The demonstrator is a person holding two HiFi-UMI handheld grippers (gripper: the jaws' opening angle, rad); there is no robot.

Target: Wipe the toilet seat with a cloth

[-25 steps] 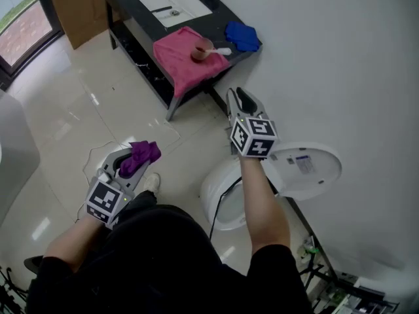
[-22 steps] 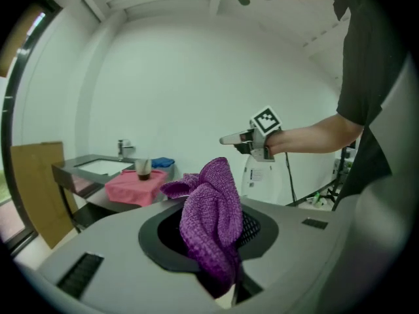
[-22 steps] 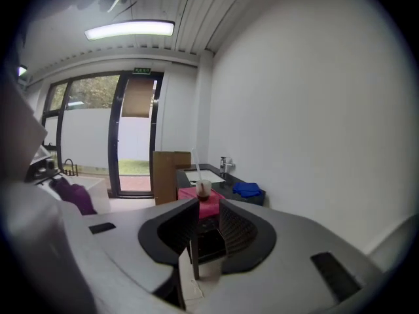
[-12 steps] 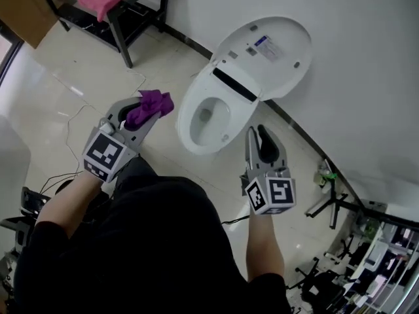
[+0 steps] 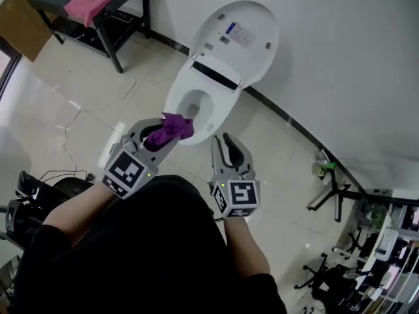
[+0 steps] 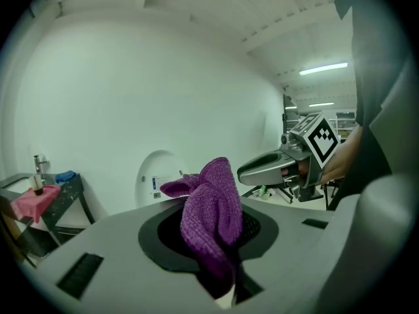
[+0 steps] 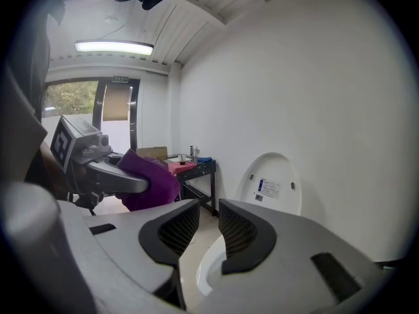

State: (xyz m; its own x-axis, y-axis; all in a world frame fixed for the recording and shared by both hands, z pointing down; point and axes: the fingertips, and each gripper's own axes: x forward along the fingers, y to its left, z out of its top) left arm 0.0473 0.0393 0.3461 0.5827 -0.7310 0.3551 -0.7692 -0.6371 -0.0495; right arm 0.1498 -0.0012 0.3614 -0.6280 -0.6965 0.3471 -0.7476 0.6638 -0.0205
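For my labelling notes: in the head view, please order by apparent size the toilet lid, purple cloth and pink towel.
Toilet lid, clearly largest.
Pink towel and purple cloth look alike; the cloth is nearer, so unranked.

Left gripper [image 5: 171,128] clamped, right gripper [image 5: 221,140] jaws apart

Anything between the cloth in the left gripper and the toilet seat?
Nothing visible. The lid is up, the seat bare, the cloth in the left gripper close to its near edge. The right gripper sits beside, off the path.
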